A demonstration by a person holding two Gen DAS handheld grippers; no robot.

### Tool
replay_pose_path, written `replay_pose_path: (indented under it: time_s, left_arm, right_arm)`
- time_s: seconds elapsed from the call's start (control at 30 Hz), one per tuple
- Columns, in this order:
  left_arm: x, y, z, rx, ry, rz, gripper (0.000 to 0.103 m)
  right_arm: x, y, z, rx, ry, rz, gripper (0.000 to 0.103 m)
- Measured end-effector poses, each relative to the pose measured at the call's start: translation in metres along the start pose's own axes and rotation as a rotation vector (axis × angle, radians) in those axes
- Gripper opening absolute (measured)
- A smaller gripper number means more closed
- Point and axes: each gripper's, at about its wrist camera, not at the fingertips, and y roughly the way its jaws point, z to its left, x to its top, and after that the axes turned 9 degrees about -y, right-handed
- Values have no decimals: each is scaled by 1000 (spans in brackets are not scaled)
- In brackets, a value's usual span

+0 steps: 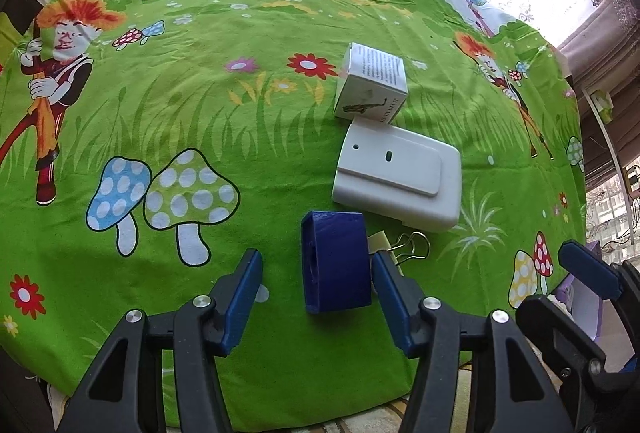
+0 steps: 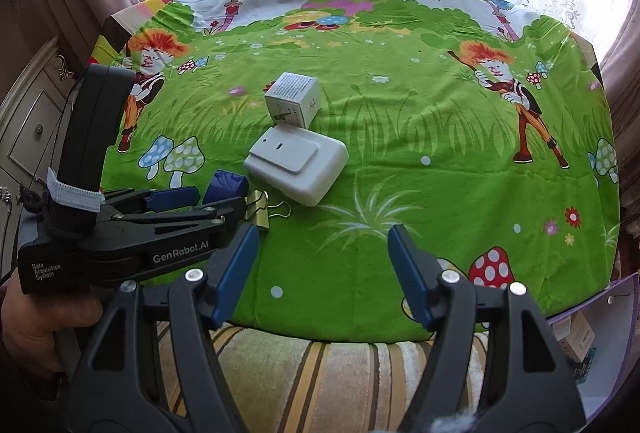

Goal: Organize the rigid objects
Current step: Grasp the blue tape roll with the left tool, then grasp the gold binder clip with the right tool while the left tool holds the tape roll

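A dark blue block lies on the green cartoon tablecloth, between the fingers of my open left gripper; the right finger is close to it, the left finger stands apart. Behind it lie a white plastic device and a small white printed box. A gold binder clip lies just right of the block. In the right wrist view, my right gripper is open and empty near the table's front edge. There the left gripper sits around the blue block, beside the clip, device and box.
A purple-edged container holding a small box sits off the table's right front corner; it also shows in the left wrist view. A striped cushion lies below the front edge. Curtains and a cabinet surround the table.
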Motion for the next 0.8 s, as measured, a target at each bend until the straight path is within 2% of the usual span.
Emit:
replay_pose_path:
  time_s: [0.13,0.3,0.47,0.67,0.8]
  left_arm:
    - [2,-1,5,19,-3,-16,41]
    - [5,-4,20,-22,-59,-19,28]
    - [7,-7,29,-51,-105,-29,28]
    - [10,-19,43,-38,-160,-88,28]
    - [11,-22,50,-42,-187,-105,28]
  right_arm:
    - [0,11,8,16,-18,27,72]
    - [1,19,21,36,-52,44,72]
    - [3,31,34,67,-88,64,72]
    - [10,44,50,64,-156,77,71]
    - [16,55,58,51,-197,94,65]
